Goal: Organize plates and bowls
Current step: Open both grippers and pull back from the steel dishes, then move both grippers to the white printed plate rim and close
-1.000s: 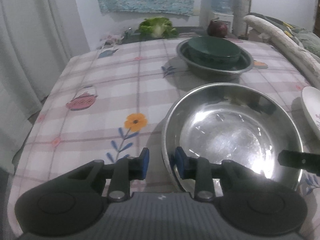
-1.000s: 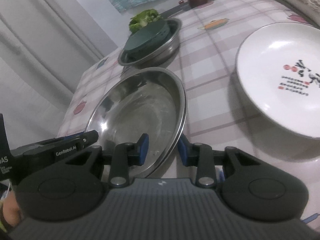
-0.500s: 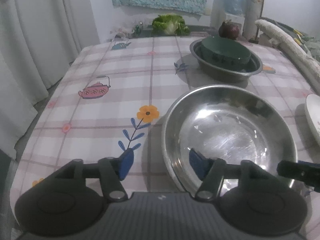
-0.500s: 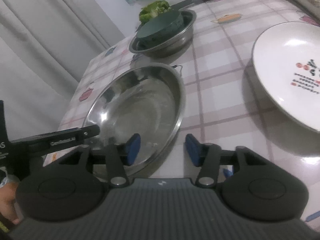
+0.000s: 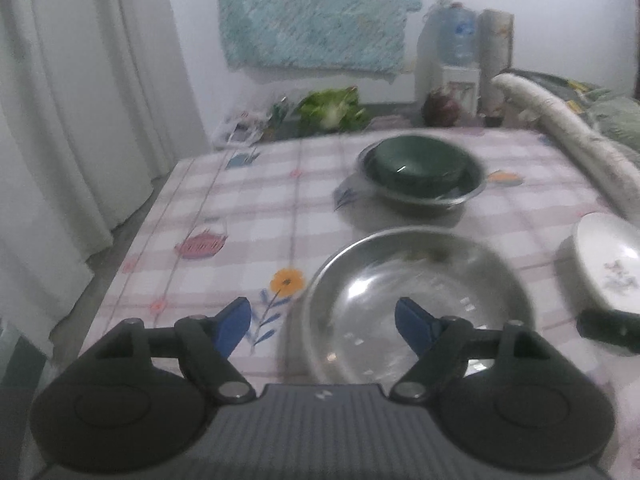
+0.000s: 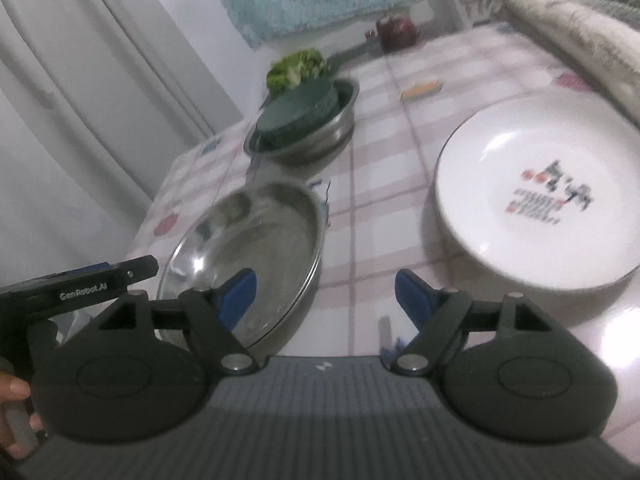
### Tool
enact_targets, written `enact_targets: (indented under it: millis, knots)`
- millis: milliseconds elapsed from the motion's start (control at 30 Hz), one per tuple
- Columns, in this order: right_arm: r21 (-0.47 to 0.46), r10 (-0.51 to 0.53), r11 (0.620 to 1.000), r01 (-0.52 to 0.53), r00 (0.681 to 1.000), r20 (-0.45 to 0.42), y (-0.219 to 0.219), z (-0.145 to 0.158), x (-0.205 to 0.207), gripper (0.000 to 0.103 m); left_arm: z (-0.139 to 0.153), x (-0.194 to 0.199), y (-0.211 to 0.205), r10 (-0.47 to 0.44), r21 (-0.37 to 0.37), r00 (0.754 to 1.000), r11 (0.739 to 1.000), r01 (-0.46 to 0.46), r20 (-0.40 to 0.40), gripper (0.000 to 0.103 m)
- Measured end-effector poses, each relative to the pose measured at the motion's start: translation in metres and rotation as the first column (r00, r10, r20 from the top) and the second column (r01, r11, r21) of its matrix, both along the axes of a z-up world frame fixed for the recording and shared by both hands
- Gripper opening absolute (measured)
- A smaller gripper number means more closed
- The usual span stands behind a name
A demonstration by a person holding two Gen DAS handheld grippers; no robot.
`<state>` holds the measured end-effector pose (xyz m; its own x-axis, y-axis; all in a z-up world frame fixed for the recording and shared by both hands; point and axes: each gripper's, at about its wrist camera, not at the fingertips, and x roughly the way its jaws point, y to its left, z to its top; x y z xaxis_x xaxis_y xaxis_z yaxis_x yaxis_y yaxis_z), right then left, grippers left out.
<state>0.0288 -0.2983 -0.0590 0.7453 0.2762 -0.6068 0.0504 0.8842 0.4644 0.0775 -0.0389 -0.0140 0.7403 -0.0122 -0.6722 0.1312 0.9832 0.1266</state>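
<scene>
A large steel bowl (image 5: pixel 420 300) rests on the checked tablecloth; it also shows in the right wrist view (image 6: pixel 248 248). My left gripper (image 5: pixel 322 326) is open above its near left rim, holding nothing. My right gripper (image 6: pixel 326 294) is open above the bowl's right rim, empty. A dark green bowl (image 5: pixel 418 166) sits inside a smaller steel bowl (image 5: pixel 468 190) farther back; both show in the right wrist view (image 6: pixel 298 110). A white plate with a printed motif (image 6: pixel 540 196) lies to the right, and its edge shows in the left wrist view (image 5: pixel 608 260).
Leafy greens (image 5: pixel 332 110), a dark round object (image 5: pixel 442 110) and a water bottle (image 5: pixel 458 38) stand at the table's far end. A rolled cloth (image 6: pixel 560 28) lies along the right side. Curtains (image 5: pixel 80 120) hang on the left past the table edge.
Both grippers opened wide off the large steel bowl's rims and drew back and up. The bowl stays on the table.
</scene>
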Motion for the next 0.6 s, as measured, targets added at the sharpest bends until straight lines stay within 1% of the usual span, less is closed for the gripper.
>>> enact_targets:
  millis: [100,200,333,467,600]
  knots:
    - [0.003,-0.032,0.999,0.032,0.999,0.041,-0.019,0.011,-0.012,0.077,0.012,-0.006,-0.022,-0.061,-0.015,0.998,0.998,0.061,0.021,0.083]
    - [0.004,-0.071,0.997,0.071,0.994,0.079,-0.04,0.022,-0.025,0.078,0.02,-0.01,-0.047,-0.136,-0.04,0.99,0.99,0.137,0.029,0.083]
    - [-0.037,-0.131,0.99,0.136,0.985,0.109,-0.071,0.034,-0.044,0.078,0.024,-0.017,-0.085,-0.224,-0.064,0.974,0.972,0.225,0.031,0.084]
    - [-0.082,-0.209,0.972,0.219,0.971,0.117,-0.107,0.038,-0.064,0.078,0.02,-0.03,-0.122,-0.286,-0.081,0.958,0.954,0.288,0.038,0.084]
    - [-0.097,-0.28,0.952,0.291,0.953,0.115,-0.143,0.033,-0.08,0.078,0.006,-0.041,-0.154,-0.332,-0.05,0.943,0.941,0.334,0.034,0.084]
